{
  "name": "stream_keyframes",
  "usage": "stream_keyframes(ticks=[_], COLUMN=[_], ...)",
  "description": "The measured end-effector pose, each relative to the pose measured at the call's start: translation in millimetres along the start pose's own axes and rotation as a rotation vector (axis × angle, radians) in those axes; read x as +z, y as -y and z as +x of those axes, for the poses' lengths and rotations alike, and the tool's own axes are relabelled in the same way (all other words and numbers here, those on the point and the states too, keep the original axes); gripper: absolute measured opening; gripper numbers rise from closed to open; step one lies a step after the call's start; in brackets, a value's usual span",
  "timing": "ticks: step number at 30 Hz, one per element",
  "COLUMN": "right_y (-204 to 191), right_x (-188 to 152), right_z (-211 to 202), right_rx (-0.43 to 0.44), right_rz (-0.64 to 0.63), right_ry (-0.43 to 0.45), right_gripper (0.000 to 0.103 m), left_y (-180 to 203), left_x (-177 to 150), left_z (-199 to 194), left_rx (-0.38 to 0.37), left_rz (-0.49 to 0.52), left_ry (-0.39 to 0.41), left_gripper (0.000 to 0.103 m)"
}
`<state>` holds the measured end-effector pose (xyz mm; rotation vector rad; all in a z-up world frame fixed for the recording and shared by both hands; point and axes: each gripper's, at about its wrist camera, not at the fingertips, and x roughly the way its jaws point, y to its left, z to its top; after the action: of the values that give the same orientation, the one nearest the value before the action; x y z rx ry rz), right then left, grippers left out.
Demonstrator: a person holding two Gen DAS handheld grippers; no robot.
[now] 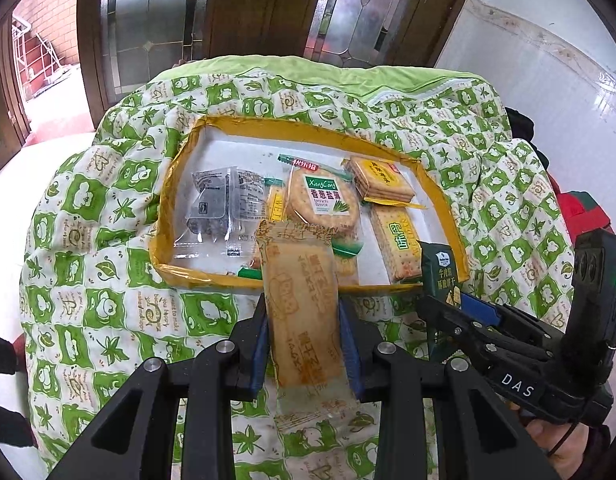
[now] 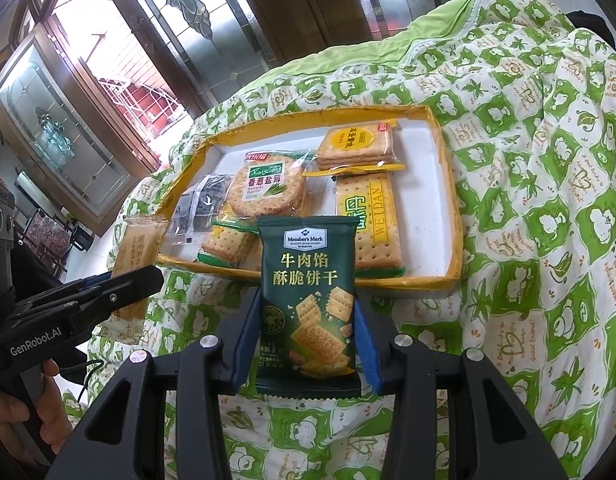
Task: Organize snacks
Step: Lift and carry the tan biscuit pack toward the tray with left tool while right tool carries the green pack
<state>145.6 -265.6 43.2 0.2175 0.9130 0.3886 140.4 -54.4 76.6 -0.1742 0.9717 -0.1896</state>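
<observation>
Both grippers are carrying a snack packet just short of the yellow tray.

At the bottom centre of the left wrist view, the left gripper (image 1: 304, 344) is pinching a tan biscuit packet (image 1: 304, 304) between its blue-padded fingers (image 1: 260, 352), the packet standing up with its top edge overlapping the tray's near rim. In the right wrist view, the right gripper (image 2: 306, 344) is squeezing a dark green cracker packet (image 2: 308, 300) upright between its fingers (image 2: 365, 344), lower centre of the frame. Beyond both, the yellow tray (image 1: 188, 136) is lying on a green-and-white quilt (image 1: 108, 280), holding a round cracker pack (image 1: 321, 204), a clear packet of dark pieces (image 1: 216, 208), a square cracker pack (image 1: 381, 182) and a long Weidan cracker pack (image 1: 397, 240). Wooden doors with patterned glass (image 1: 156, 12) are filling the top of the frame.
</observation>
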Motion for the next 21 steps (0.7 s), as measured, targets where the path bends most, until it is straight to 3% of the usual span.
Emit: stream_keyframes(ticks=[21], right_y=[-1], right_x=[17], right_z=[3], right_rx=[-0.011], right_rz=[-0.003], right_ry=[0.005], right_gripper=[0.043], left_y=[-9], left_x=[19], left_z=[9], left_rx=[0.007], left_rz=[0.017], left_ry=[-0.003], left_gripper=[0.033])
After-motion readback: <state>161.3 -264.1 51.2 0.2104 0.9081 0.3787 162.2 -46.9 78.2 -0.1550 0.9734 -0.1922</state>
